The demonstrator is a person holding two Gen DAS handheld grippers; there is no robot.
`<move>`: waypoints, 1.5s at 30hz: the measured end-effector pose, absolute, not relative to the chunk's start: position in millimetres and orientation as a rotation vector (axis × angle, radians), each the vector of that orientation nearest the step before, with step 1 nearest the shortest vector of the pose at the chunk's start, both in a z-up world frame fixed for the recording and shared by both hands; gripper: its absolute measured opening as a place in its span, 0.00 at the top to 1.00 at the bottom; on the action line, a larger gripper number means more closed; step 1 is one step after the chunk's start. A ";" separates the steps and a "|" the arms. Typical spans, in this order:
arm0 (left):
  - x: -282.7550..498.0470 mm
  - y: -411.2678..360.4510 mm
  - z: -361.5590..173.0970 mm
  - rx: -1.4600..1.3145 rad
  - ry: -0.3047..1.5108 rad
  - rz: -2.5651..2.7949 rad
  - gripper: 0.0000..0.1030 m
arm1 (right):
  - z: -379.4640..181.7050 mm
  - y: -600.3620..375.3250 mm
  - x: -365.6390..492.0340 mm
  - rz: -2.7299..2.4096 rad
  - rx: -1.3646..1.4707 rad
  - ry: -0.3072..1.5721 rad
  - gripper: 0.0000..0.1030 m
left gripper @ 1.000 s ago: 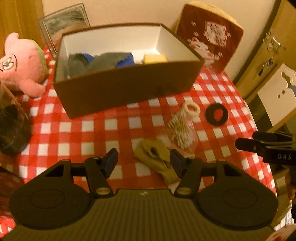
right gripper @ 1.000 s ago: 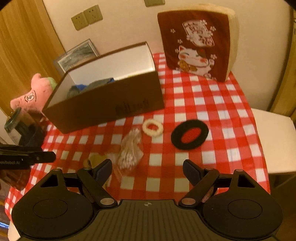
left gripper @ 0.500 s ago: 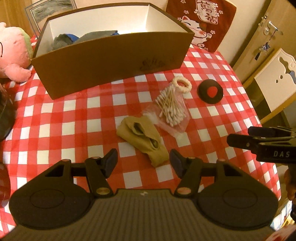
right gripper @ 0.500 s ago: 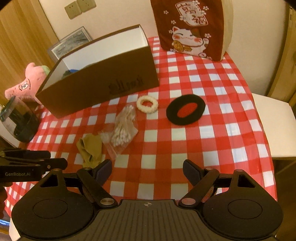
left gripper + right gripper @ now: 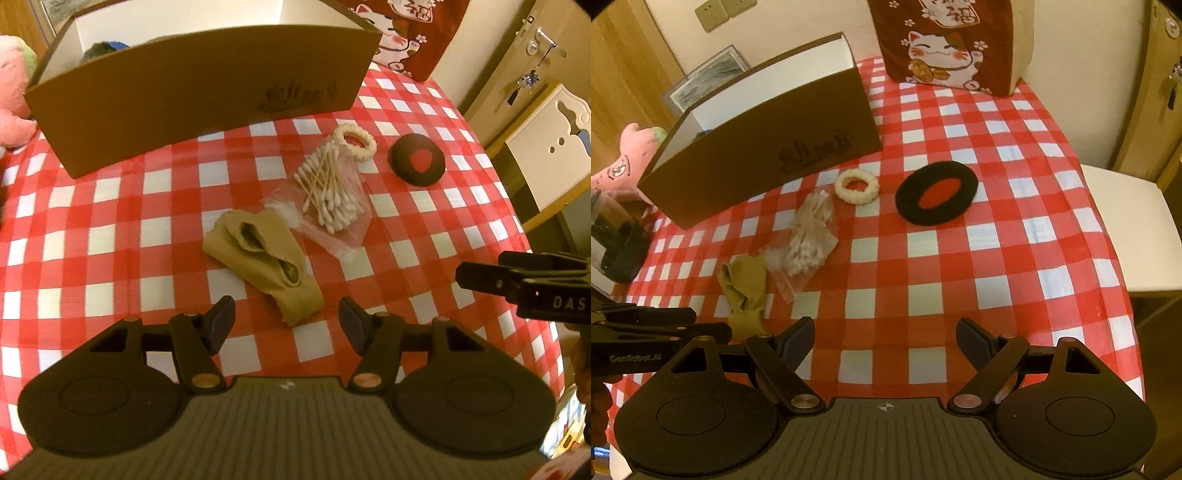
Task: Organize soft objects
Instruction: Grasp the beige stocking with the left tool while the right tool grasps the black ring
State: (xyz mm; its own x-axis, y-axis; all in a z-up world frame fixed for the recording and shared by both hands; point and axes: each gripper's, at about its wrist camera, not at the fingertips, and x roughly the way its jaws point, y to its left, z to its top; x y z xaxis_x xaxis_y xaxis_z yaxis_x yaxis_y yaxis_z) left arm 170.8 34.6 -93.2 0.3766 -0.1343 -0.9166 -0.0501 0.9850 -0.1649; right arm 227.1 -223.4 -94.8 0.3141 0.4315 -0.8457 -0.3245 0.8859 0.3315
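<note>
Both grippers have come lower over the checked tablecloth (image 5: 1015,258) since the earlier frames, so the box and the small items loom larger and the box's inside is now mostly hidden behind its front wall. Left gripper (image 5: 286,321): jaws apart, nothing between them, hanging just above the near end of the tan sock (image 5: 264,258), which lies crumpled on the cloth. Right gripper (image 5: 884,341): jaws wide apart and empty, over bare cloth, well short of the black ring (image 5: 936,192). Bag of cotton swabs (image 5: 332,195): flat on the cloth, touching the sock's far edge. Cream hair tie (image 5: 355,142): just beyond the bag, near the brown box (image 5: 207,96). Black ring: to the right of the hair tie, apart from it, with red cloth showing through its centre. Box: open-topped, white inside, with a dark item (image 5: 99,50) just visible over its rim. Pink plush toy (image 5: 624,166): left of the box. Cat-print cushion (image 5: 945,40): upright against the wall at the cloth's far edge.
</note>
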 end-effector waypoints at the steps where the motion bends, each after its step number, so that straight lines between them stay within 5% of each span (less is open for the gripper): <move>1: 172.7 34.3 -95.3 -0.182 1.185 -0.054 0.42 | -95.8 -224.1 227.8 0.497 0.109 1.150 0.19; 23: 211.1 40.1 -128.6 -0.082 1.173 0.042 0.43 | -118.4 -235.9 254.0 0.434 0.127 1.178 0.19; 27: 213.3 51.9 -127.9 -0.072 1.155 0.061 0.62 | -122.6 -235.8 262.9 0.430 0.122 1.165 0.19; 38: 219.4 98.1 -126.6 -0.121 1.150 0.184 0.67 | -135.5 -222.8 304.9 0.417 0.105 1.083 0.19; 45: 221.6 100.3 -127.3 -0.118 1.159 0.182 0.64 | -148.4 -198.0 333.0 0.397 0.101 1.092 0.05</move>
